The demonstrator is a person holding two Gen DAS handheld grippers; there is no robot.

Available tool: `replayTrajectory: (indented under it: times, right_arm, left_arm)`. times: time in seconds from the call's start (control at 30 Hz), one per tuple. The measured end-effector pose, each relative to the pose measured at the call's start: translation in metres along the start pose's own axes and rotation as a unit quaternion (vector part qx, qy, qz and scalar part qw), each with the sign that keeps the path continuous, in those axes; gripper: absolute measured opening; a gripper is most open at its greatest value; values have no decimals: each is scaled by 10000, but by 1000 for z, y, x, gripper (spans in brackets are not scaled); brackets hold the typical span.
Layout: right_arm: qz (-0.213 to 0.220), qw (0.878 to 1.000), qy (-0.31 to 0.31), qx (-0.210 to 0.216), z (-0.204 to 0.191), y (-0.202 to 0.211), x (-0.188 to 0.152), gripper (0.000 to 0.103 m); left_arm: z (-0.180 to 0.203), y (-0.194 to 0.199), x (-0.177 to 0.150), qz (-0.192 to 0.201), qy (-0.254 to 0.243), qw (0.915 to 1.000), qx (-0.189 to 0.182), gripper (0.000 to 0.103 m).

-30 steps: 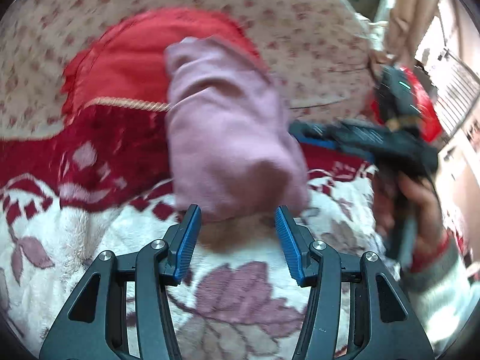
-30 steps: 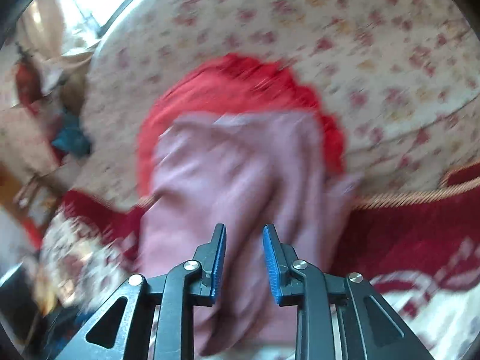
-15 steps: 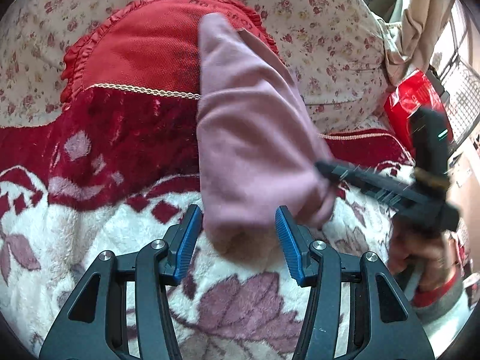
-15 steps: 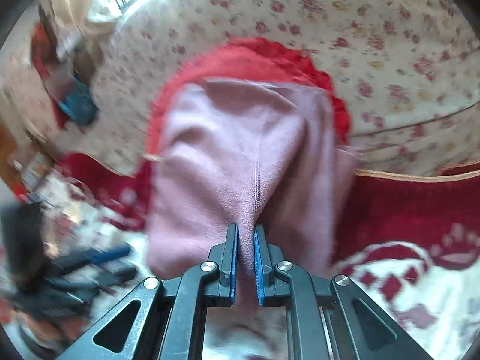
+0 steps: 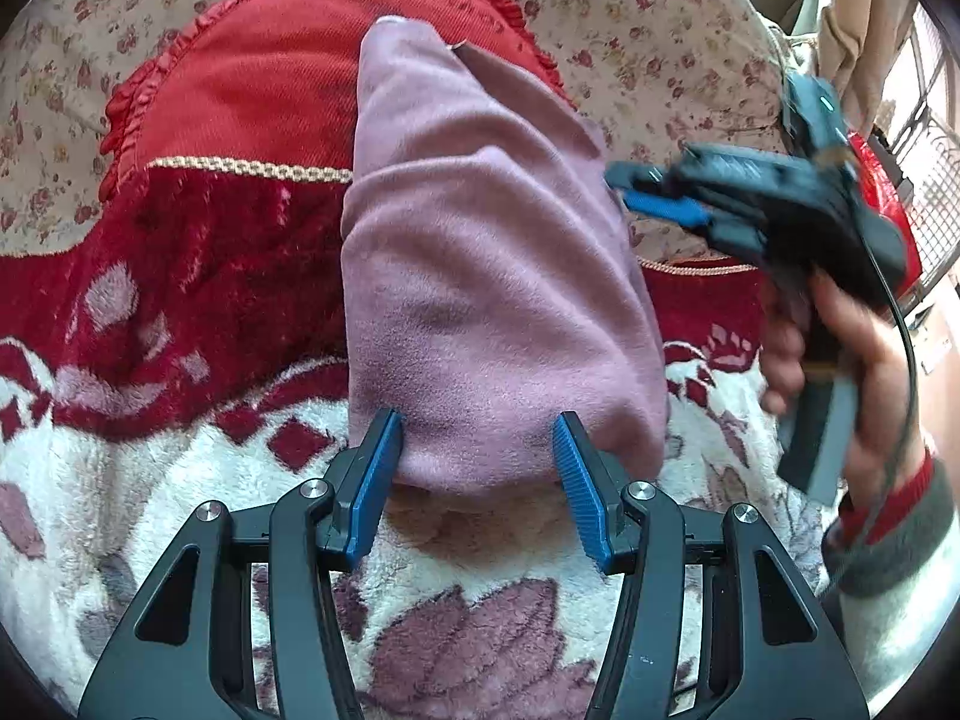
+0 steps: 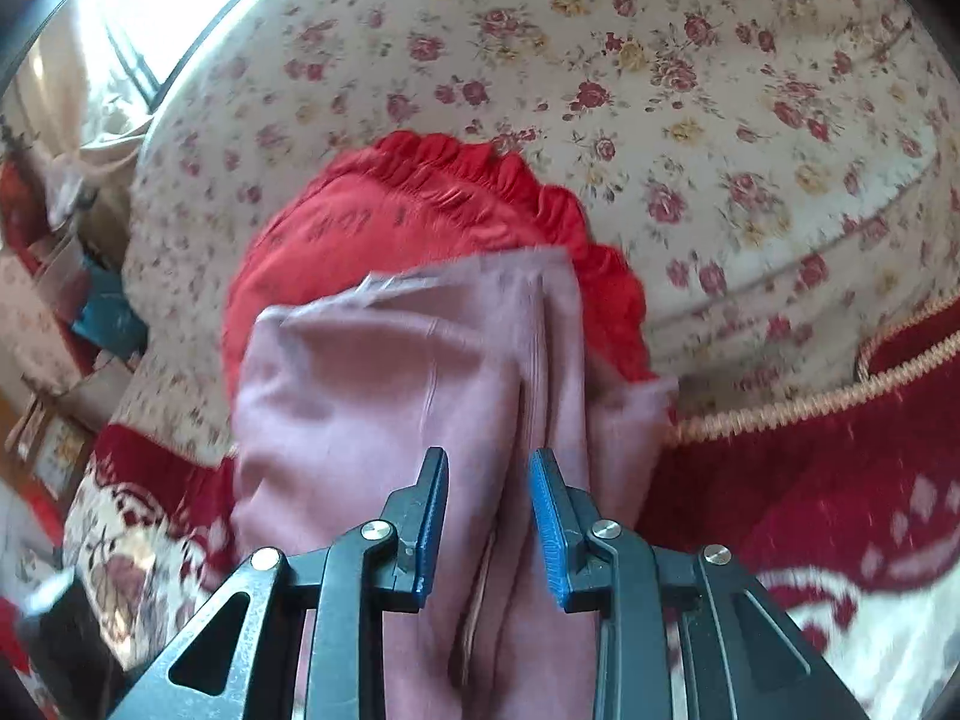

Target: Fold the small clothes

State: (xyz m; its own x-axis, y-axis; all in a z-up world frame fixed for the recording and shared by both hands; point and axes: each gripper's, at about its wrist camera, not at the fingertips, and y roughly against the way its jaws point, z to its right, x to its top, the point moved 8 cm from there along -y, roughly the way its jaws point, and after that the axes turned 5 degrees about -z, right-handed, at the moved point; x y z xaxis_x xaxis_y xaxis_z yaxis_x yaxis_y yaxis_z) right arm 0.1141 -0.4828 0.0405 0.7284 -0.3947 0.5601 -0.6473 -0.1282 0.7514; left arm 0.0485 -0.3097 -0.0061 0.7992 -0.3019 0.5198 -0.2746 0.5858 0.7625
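- The pink garment [image 5: 492, 276] is lying folded lengthwise on the red and white blanket [image 5: 180, 312], its far end reaching up over the red cushion [image 5: 252, 78]
- The left gripper [image 5: 477, 462] is sitting at the near end of the garment, its blue fingers [image 5: 375, 474] spread wide on either side of the fold and gripping nothing
- The right gripper [image 5: 636, 198] is hovering by the garment's right edge, held in a hand [image 5: 840, 360]; it is blurred in this view
- In the right wrist view, the right gripper [image 6: 489, 516] is standing parted over the garment [image 6: 372, 396], cloth passing between the fingers without being pinched
- A flowered cover [image 6: 690, 90] is lying behind the cushion [image 6: 408, 210]
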Motion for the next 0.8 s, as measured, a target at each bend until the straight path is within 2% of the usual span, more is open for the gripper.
replayTrajectory:
  times: [0.1,0.13,0.17,0.27,0.33,0.47,0.5,0.57,0.63,0.67,0.7,0.73,0.77,0.8]
  right_arm:
    - [-93,9999,140,8,-2,-17,13,27]
    - [-89,9997,243,37,-4,-19,13,23]
    - [-7,9988,475,-95,-10,-19,16,4]
    - [317,9938,974,-431,-22,-6,24,4]
    - [423,9925,986,-588,-18,-2,29,4]
    - [146,9897,890,-1113,5,-29,28,4]
    - [3,9908,824,-1069,9,-38,23,4]
    - [82,9924,730,-990,10,-33,23,4]
    - [244,9942,596,-861,7,-19,27,10]
    - [407,9948,588,-721,-1,-8,31,18]
    - [476,9949,651,-598,-9,-2,33,32]
    - [503,9949,749,-453,-18,1,35,38]
    - [487,9944,893,-277,-32,2,37,43]
    - [419,9935,1052,-108,-48,0,39,43]
  left_arm:
    - [0,-7,0,-25,41,10000,-6,53]
    - [0,-9,0,-28,40,10000,-3,53]
    - [1,-10,0,-30,32,10000,3,53]
    - [1,-15,0,-29,27,10000,-17,54]
    - [1,-18,1,-9,66,9999,-88,55]
    - [3,-22,1,3,95,9999,-127,55]
    - [3,-22,1,0,93,9999,-111,55]
    - [3,-21,1,-9,99,9999,-123,55]
    - [2,-20,0,15,73,9999,-120,55]
    - [1,-20,0,27,74,9999,-117,55]
    - [0,-20,-2,40,81,9999,-126,55]
    - [0,-20,-3,63,98,9998,-138,55]
    - [-1,-20,-3,87,115,9998,-145,55]
    - [-1,-20,-2,108,133,9997,-152,55]
